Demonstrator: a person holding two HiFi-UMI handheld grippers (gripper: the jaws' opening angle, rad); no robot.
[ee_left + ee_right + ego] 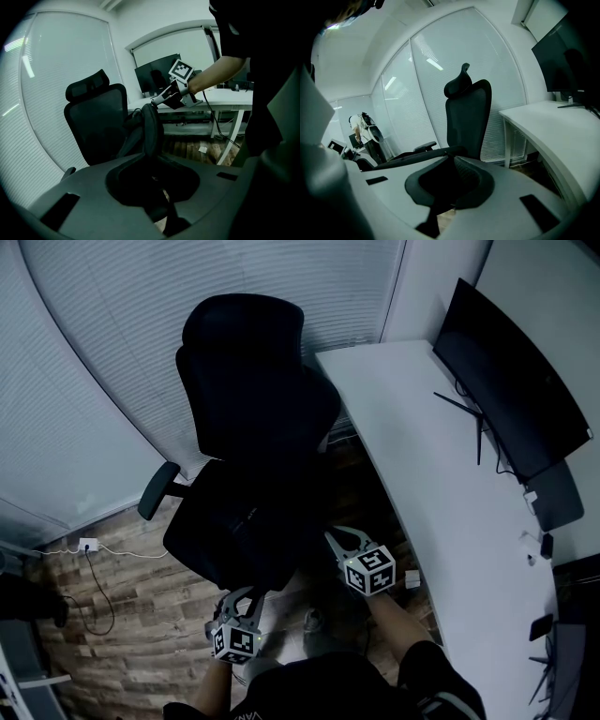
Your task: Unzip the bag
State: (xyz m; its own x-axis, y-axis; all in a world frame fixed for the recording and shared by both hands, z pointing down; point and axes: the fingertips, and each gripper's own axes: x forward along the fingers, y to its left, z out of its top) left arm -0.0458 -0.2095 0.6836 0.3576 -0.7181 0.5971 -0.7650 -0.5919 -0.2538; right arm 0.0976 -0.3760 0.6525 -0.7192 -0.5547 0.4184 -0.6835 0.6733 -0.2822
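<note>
A black bag (255,532) rests on the seat of a black office chair (246,371). In the left gripper view the bag (150,131) stands upright before the chair's backrest. My left gripper (246,596) is at the bag's near lower side, and dark bag fabric fills the gap between its jaws (154,174). My right gripper (330,538) reaches the bag's top edge from the right, as the left gripper view shows (153,101). Its jaws (450,182) are nearly together on dark material. No zipper pull can be made out.
A white desk (441,484) runs along the right with a dark monitor (506,381) on it. Window blinds (112,324) stand behind the chair. A cable and socket (89,545) lie on the wooden floor at left. A person (363,129) stands far off.
</note>
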